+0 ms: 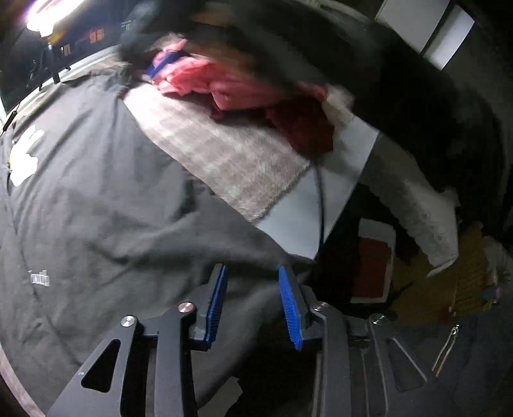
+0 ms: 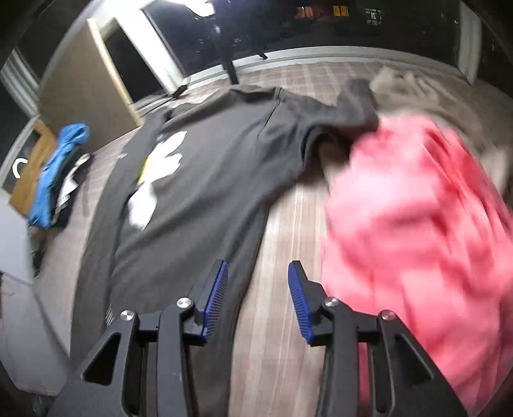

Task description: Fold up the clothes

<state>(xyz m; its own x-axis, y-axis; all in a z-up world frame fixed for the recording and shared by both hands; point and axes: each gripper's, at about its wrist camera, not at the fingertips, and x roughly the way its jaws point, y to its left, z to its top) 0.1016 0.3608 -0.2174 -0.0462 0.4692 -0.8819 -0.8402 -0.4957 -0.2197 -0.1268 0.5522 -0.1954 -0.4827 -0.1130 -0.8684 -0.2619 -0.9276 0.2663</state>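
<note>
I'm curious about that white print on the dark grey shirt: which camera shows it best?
The right wrist view: the white print lies nearly whole on the dark grey shirt spread flat. The left wrist view catches only a blurred part at the picture's left edge.

Domestic bedroom: checked blanket [image 2: 288, 224] spread on bed, loose clothing piles [image 2: 57, 173], dark window [image 2: 288, 29], open doorway [image 2: 128, 64].

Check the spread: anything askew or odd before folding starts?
One thing: the dark grey T-shirt lies mostly flat, but its far sleeve is bunched up against the pink garment, which sits in a loose heap beside it. Both views are motion-blurred. Nothing looks damaged.
</note>
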